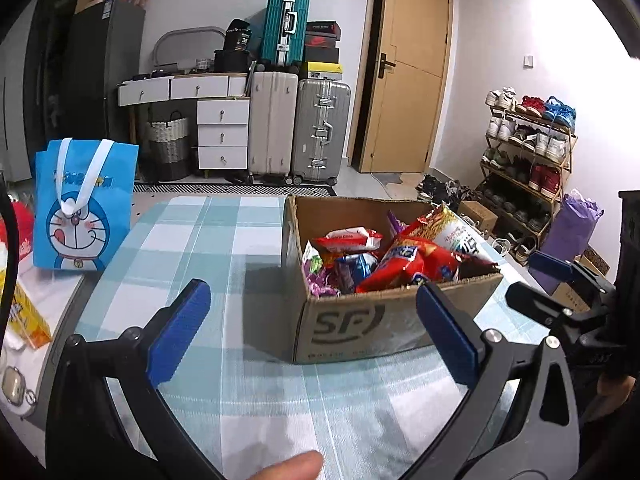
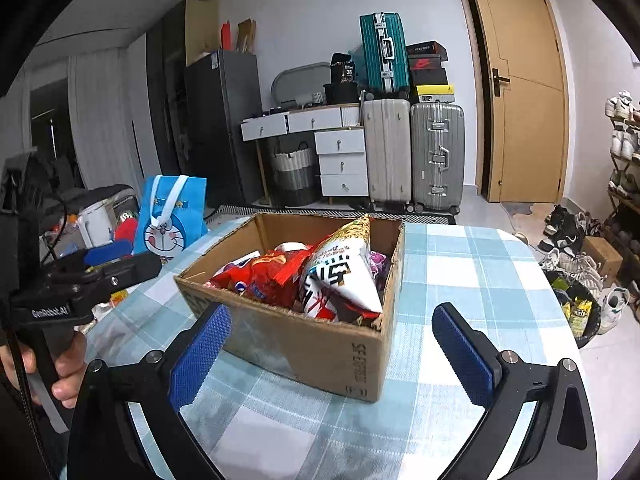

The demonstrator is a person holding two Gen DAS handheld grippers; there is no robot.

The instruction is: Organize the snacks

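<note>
A brown cardboard box (image 1: 360,320) marked SF stands on the checked tablecloth (image 1: 192,240). It is filled with snack packets: red bags (image 1: 404,264), a purple packet (image 1: 320,280) and a tall white and red bag (image 2: 340,276) that leans on the rest. My left gripper (image 1: 314,312) is open and empty just short of the box's near left corner. My right gripper (image 2: 332,332) is open and empty too, its blue pads either side of the near right corner without touching it. Each gripper also shows at the edge of the other's view.
A blue cartoon tote bag (image 1: 86,204) stands at the table's left. A yellow box (image 1: 28,316) and a small case with keys (image 1: 14,384) lie at the left edge. Beside the table's right edge on the floor are a black bin (image 2: 576,308) and shoes.
</note>
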